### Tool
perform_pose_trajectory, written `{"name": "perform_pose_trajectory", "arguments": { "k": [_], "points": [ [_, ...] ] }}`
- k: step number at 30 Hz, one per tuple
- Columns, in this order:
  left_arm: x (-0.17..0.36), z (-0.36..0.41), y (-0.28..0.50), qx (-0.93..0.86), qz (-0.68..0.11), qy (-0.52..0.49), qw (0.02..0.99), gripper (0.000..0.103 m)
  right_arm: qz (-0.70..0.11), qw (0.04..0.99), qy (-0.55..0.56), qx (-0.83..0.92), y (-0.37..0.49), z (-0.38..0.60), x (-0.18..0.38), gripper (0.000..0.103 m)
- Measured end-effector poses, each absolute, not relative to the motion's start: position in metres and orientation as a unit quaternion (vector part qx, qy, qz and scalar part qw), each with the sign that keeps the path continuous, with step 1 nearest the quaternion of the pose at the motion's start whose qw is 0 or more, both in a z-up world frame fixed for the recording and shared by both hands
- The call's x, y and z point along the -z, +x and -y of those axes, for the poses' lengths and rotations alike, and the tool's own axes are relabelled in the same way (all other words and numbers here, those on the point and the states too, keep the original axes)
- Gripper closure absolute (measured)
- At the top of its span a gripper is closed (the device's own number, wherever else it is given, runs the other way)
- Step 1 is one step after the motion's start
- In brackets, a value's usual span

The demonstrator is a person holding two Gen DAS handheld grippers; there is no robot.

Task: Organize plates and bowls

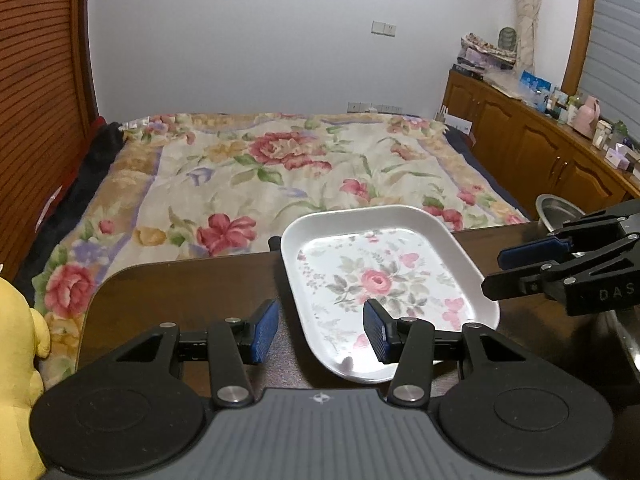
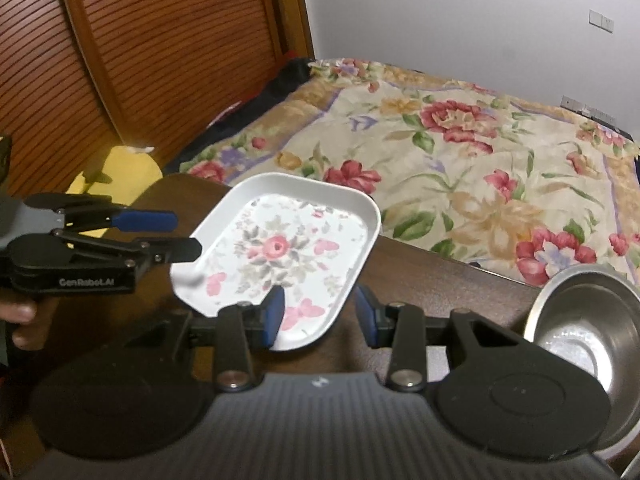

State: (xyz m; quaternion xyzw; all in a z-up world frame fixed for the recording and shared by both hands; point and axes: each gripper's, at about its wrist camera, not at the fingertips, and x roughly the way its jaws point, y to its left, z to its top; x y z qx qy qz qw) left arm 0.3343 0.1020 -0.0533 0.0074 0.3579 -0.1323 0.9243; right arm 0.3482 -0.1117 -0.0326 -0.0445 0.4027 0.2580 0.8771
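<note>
Plate (image 1: 390, 280) on the table (image 1: 180, 288), between my two grippers.
My left gripper (image 1: 320, 330) is spread open at the plate's near left corner, its right pad (image 1: 376, 332) over the rim, gripping nothing. My right gripper (image 2: 320, 312) is open too, straddling the plate's near right edge. Just right of it stands the steel bowl (image 2: 588, 320), untouched.

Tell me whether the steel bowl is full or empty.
Empty as far as it shows: the bowl stands upright on the table, its bare shiny inside visible, though the right tool hides its near part.
</note>
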Motion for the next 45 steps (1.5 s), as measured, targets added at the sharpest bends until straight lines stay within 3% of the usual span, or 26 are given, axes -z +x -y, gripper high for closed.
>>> {"name": "perform_pose_trajectory", "arguments": {
  "k": [8,19,23,28,45],
  "points": [
    [0.064,-0.103,0.341,0.134,-0.370,0.001,0.919,0.060,-0.418,0.869,-0.055,-0.258,0.358,0.105,0.040,0.063],
    [0.072,-0.104,0.343,0.130,-0.379,-0.007,0.916,0.070,-0.434,0.861,-0.059,-0.259,0.364,0.101,0.049,0.072],
    [0.073,-0.104,0.343,0.130,-0.380,-0.007,0.916,0.079,-0.434,0.861,-0.061,-0.257,0.366,0.101,0.050,0.075],
    [0.073,-0.103,0.342,0.128,-0.379,-0.005,0.916,0.080,-0.438,0.858,-0.069,-0.259,0.367,0.101,0.052,0.085],
    [0.060,-0.107,0.334,0.126,-0.387,-0.006,0.913,0.086,-0.438,0.857,-0.060,-0.263,0.362,0.105,0.044,0.087]
  ]
}}
